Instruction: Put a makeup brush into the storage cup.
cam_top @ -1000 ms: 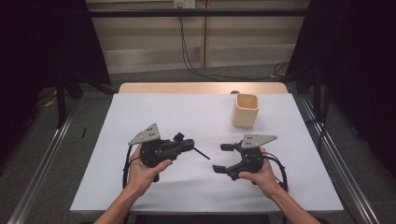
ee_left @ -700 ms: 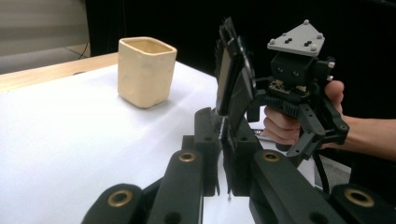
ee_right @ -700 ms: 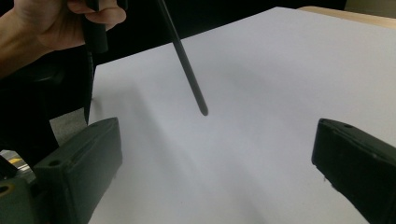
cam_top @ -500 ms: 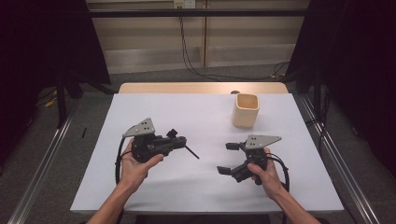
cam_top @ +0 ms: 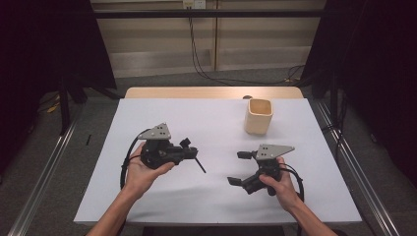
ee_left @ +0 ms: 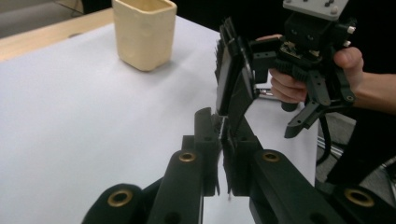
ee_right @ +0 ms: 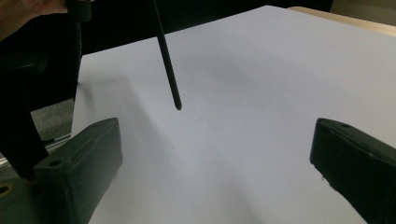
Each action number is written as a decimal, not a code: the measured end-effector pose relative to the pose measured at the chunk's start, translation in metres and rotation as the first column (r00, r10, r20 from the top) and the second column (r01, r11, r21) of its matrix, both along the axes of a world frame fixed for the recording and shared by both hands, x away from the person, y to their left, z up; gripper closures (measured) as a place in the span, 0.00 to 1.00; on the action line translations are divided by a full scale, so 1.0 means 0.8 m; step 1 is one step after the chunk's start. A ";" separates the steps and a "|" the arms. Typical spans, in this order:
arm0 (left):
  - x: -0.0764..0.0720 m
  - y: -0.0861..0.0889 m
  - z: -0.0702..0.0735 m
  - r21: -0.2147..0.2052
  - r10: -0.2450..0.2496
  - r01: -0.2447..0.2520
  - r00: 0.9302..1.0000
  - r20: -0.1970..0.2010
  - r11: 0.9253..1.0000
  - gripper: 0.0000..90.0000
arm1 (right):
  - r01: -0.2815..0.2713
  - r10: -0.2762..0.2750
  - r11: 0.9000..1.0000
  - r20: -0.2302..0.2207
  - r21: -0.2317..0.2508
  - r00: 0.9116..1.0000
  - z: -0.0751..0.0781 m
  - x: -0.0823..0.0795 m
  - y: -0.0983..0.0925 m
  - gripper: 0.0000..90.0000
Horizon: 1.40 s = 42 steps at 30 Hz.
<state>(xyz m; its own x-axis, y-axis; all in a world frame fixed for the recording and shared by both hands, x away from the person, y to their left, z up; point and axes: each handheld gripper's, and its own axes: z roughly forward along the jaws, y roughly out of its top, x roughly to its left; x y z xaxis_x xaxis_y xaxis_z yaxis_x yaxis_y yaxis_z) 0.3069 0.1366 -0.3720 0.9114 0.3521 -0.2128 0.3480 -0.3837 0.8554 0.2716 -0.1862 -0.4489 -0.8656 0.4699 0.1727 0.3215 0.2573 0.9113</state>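
We are looking at a table covered with a white sheet [cam_top: 196, 118], and a person is holding one tool in each hand. The left hand [cam_top: 140, 172] is gripping the left gripper [cam_top: 191, 151] over the left half of the sheet. Its jaws are staying fully together, and they are pinching the upper end of a thin black rod [cam_top: 199, 165]. The rod is slanting down from the jaws toward the middle of the table and toward the person. In the right gripper view the same rod [ee_right: 167, 56] is coming in from the top and pointing down at the sheet. We cannot tell whether its tip is touching the sheet or hanging just above it.

The right hand [cam_top: 282, 187] is holding the right gripper [cam_top: 237, 168] over the right half of the table, near the front edge. Its jaws have just been opening and are now standing wide apart. Nothing is lying between them; in its own view we are seeing only white sheet between the two black jaws. This gripper is pointing toward the left one, and the rod tip is hanging between the two tools, well apart from the right jaws.

A beige cup [cam_top: 258, 117] is standing upright at the far right of the sheet, beyond the right gripper and apart from both tools. In the left gripper view the cup [ee_left: 144, 32] is showing at the top, behind the closed jaws.
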 end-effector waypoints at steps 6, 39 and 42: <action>0.006 -0.010 0.001 0.034 -0.016 0.017 1.000 -0.026 0.999 0.95 | -0.008 0.008 1.000 -0.001 0.002 1.000 0.000 0.000 0.003 0.05; 0.007 -0.049 -0.003 0.054 -0.043 0.046 0.998 -0.053 0.997 0.95 | -0.103 0.103 0.994 0.017 0.036 0.995 0.015 0.014 0.059 0.43; 0.007 -0.046 -0.004 0.051 -0.040 0.043 0.998 -0.055 0.998 0.95 | -0.107 0.107 0.993 0.015 0.044 0.994 0.013 0.015 0.060 0.58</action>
<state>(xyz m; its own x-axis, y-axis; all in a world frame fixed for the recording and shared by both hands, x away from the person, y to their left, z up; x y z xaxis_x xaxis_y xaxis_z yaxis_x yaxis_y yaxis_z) 0.3122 0.1002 -0.3755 0.9131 0.3265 -0.2442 0.3759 -0.4424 0.8142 0.2835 -0.1386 -0.4384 -0.9128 0.3665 0.1801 0.2825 0.2484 0.9265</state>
